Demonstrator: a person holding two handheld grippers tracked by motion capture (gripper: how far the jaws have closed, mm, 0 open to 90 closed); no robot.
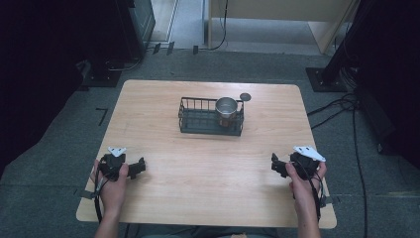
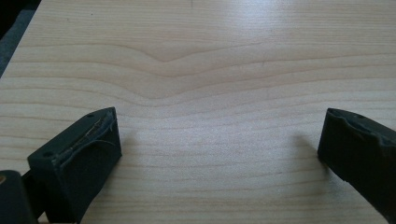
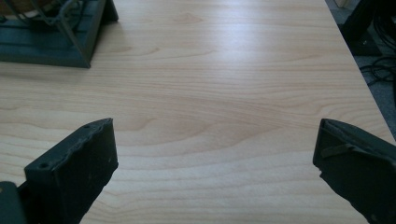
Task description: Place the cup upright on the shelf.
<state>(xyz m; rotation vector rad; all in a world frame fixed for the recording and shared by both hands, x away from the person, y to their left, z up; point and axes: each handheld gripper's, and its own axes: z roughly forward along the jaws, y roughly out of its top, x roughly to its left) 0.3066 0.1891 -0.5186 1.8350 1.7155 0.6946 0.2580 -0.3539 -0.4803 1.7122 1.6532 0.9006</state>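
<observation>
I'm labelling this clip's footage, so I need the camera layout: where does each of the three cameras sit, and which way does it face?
High view: above the person's side, looking forward and down on the table, wire basket and metal cup; both forearms, left gripper and right gripper show.
Left gripper view: on the left gripper, looking along its open jaws at bare wood.
Right gripper view: on the right gripper, open jaws toward the basket's corner.
Shared: high and right gripper views both show the basket.
</observation>
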